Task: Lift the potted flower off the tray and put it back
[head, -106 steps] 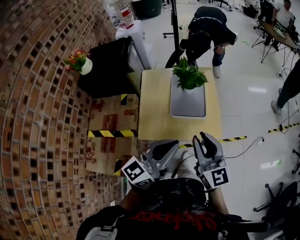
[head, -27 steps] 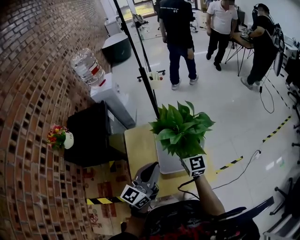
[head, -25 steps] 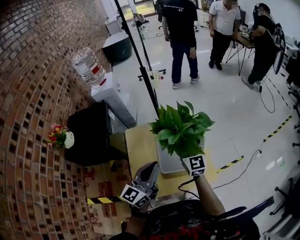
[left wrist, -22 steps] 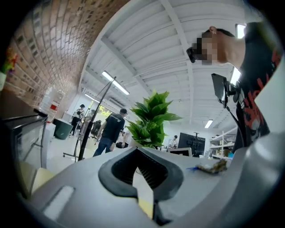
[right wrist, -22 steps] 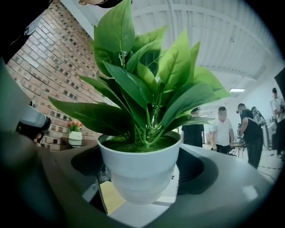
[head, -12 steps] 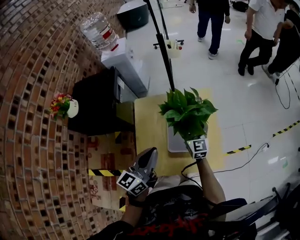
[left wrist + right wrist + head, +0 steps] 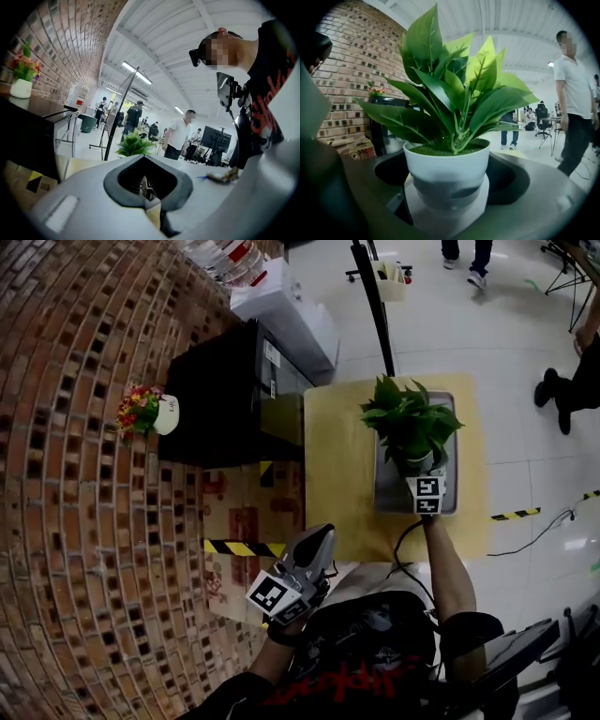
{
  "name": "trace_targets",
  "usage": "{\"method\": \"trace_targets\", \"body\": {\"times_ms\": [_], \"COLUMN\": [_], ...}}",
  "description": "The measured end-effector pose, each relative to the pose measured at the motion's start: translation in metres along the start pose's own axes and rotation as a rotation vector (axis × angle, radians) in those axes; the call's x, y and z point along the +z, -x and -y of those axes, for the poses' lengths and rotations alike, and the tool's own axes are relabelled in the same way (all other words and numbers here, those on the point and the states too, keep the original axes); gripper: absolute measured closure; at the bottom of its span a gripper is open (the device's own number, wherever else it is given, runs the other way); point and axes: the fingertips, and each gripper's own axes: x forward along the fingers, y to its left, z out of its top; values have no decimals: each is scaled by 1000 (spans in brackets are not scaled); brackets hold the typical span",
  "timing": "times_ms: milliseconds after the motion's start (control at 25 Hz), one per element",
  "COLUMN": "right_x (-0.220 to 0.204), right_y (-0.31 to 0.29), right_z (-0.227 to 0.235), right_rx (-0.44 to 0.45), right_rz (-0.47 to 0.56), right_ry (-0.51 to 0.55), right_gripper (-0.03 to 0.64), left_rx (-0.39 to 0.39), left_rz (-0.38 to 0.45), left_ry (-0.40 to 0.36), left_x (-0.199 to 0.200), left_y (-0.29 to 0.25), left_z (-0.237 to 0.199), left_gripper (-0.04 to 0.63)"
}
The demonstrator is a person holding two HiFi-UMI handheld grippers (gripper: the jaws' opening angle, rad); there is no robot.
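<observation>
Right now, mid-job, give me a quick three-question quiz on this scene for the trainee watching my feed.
1. Which claw grips the potted flower?
2. The left claw is: A) shut and empty, B) wide open, C) shut on a leaf.
3. True or false: in the head view, the potted flower is over the grey tray.

Key: 1) the right claw; 2) A; 3) true.

Brick wall point(image 7: 84, 549), black cabinet point(image 7: 220, 395), wooden table point(image 7: 342, 484), glossy pale floor point(image 7: 525, 343)
</observation>
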Motion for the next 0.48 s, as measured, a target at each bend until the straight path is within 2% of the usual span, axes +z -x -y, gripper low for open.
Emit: {"method": "trace_targets", "body": {"times_ms": [320, 480], "right_x": [-38, -48], "right_y": [-3, 4], "right_z": [0, -4], "right_rx": [-39, -41], "right_rz": [-94, -136], "right_ry": [4, 21], "right_gripper": [114, 112], "left_rx": [-38, -81], "left_rz": [-4, 42], "left_ry": [19, 23], "left_x": [3, 11], "left_y": [-6, -12], "left_z": [-5, -1], "left_gripper": [595, 595]}}
